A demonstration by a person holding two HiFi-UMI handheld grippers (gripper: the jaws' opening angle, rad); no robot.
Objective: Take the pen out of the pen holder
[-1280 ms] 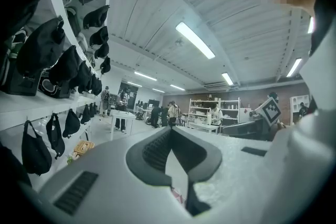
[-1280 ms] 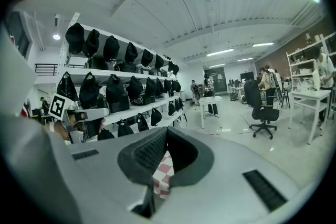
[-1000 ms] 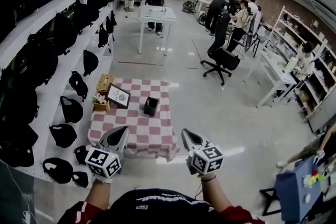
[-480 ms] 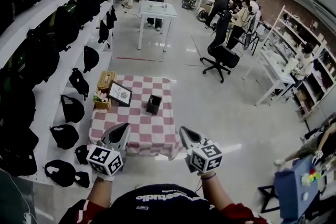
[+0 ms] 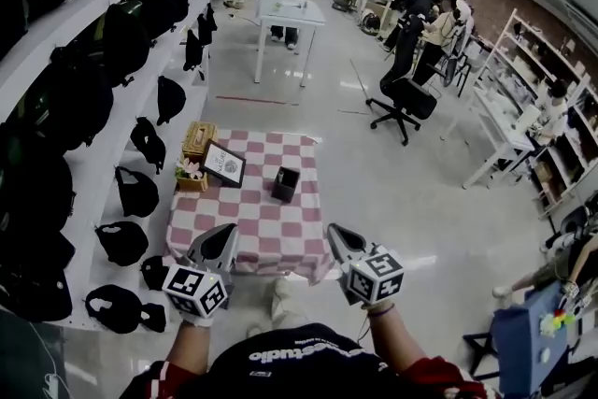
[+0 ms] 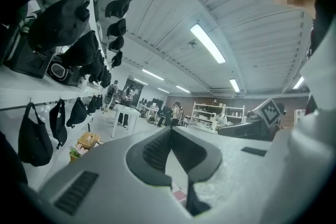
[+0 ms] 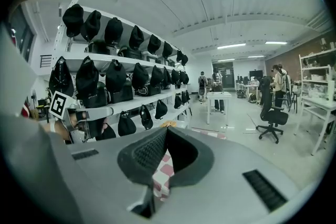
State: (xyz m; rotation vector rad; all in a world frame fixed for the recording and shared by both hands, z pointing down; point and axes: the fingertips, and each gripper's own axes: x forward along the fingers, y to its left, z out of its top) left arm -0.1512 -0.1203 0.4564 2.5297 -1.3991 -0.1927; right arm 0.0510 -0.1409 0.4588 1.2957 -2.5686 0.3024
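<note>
A: What stood ahead?
B: A low table (image 5: pixel 250 229) under a checked cloth.
A: And the grippers?
B: The left gripper (image 5: pixel 222 240) and right gripper (image 5: pixel 336 236) hovered at its near edge, each with jaws pressed together on nothing.
A: The pen holder (image 5: pixel 286 183)?
B: Black, upright toward the cloth's far right, well apart from both. Its pen was too small to tell.

The bench (image 5: pixel 245 229) wears a pink-and-white checked cloth. The pen holder (image 5: pixel 286 183) on it is black. The left gripper (image 5: pixel 227 234) and right gripper (image 5: pixel 334 232) are grey, their cubes patterned in black-and-white squares. Black bags (image 5: pixel 137 192) hang along white shelves (image 5: pixel 95 165).
</note>
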